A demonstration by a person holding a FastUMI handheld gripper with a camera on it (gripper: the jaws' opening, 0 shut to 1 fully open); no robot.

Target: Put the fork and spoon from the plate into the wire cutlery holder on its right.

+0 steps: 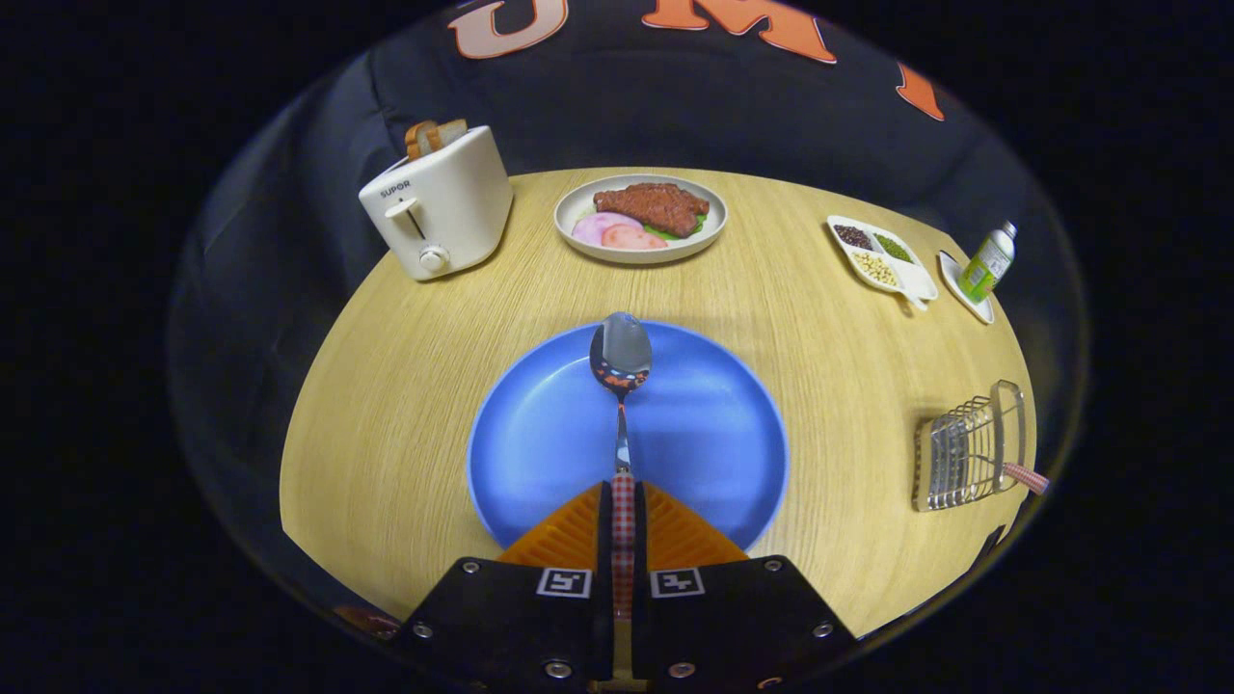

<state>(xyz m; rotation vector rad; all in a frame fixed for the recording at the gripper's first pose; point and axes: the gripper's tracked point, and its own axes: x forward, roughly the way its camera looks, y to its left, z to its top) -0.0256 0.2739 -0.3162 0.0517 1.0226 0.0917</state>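
My gripper (624, 506) is shut on the red-checked handle of the spoon (621, 359). The two orange fingers (569, 535) press on the handle from either side. The spoon points straight ahead, with its shiny bowl raised over the far part of the blue plate (540, 453). The plate lies on the wooden table just ahead of the fingers and nothing lies on its blue surface. The wire cutlery holder (967, 448) stands to the right of the plate near the table's edge. A red-checked handle (1026, 476) sticks out of the holder to the right.
A white toaster (439, 205) with bread slices stands beyond the plate to the left. A white dish of meat and ham (640, 219) sits straight beyond. A divided snack tray (879, 254) and a green bottle on a saucer (987, 262) are at the far right.
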